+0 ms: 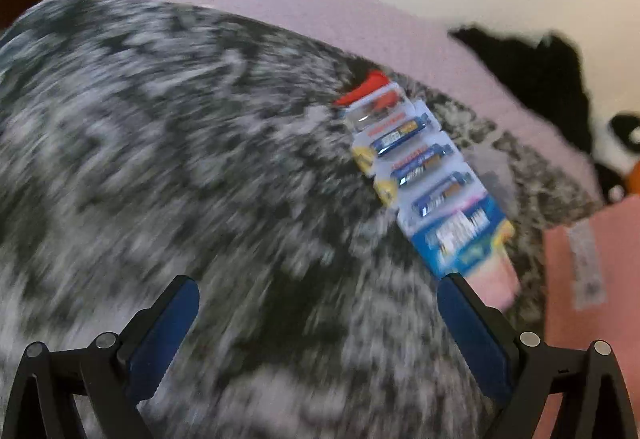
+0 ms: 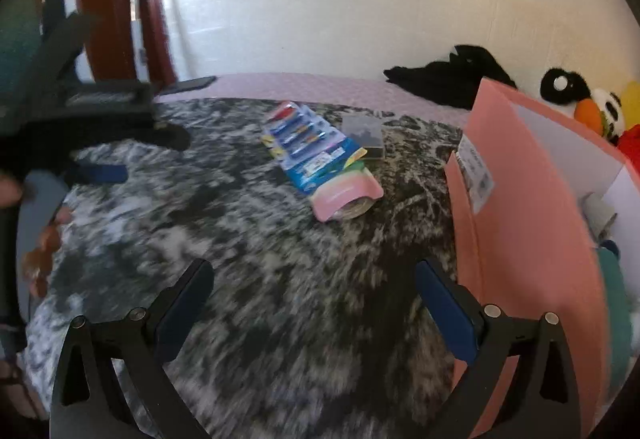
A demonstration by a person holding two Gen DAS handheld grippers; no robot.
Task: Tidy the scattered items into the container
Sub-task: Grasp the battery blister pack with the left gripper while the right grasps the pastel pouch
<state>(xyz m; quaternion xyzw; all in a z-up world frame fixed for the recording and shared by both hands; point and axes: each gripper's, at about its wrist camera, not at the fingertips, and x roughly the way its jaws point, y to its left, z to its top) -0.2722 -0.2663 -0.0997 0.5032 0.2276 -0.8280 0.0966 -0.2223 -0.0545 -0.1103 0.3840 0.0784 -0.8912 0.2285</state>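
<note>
Both jaws spread and empty: left gripper (image 1: 318,313) and right gripper (image 2: 314,303) hover short of the battery card (image 2: 306,143), which overlaps the pink tape dispenser (image 2: 346,197) left of the pink box (image 2: 532,223); snagging both is likely.

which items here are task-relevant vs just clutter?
Job: battery pack, pink pouch, small grey box, pink container, both open tools: left, right.
Lying about: black cloth, plush toys, phone.
</note>
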